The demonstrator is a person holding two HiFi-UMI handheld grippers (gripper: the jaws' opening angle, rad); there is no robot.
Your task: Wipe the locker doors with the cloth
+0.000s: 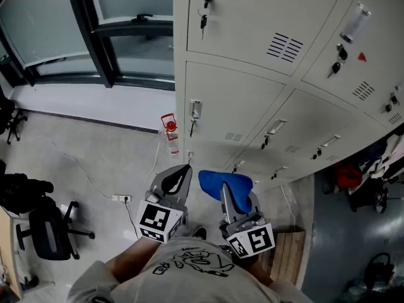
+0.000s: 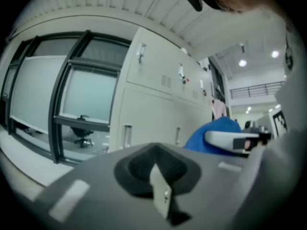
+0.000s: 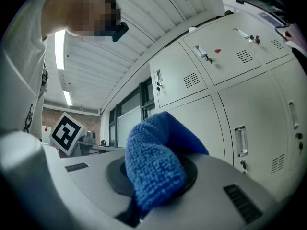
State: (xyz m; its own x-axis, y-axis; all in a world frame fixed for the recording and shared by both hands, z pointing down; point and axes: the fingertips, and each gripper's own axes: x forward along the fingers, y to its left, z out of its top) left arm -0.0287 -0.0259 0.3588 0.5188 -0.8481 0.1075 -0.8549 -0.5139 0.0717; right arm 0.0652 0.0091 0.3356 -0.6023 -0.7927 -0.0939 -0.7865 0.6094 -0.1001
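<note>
- Currently, a bank of pale grey locker doors [image 1: 246, 100] is seen from above, with a person standing just in front of it and a gripper held in each hand.
- The blue cloth [image 1: 224, 183] is clamped in the closed jaws of the right gripper [image 1: 227, 197]. It is held near the lower doors but apart from them, so no wiping contact is shown.
- In the right gripper view, the cloth [image 3: 156, 169] is bunched into a thick fold that spills over the jaw tips.
- The left gripper [image 1: 183, 171] is held beside the right one, on the side away from the lockers' far end. Its jaws are seen pressed together with nothing between them.
- A slip is judged possible: only a fold is pinched, so the cloth could be dragged out once it is pressed and rubbed along a door.
- A snag is judged likely at the door hardware. Keys [image 1: 203, 21] hang from the locks, and handles [image 1: 273, 130] stand proud of the lower doors, so the cloth could be caught or a key knocked loose.
- If the fold is shifted aside, bare jaw tips could be scraped against the paint.
- On the floor before the lockers, a power strip [image 1: 120, 198] and its cable are laid out, and a red bottle-like object [image 1: 169, 128] stands against the locker base. Either could be kicked or tripped over during a sidestep.
</note>
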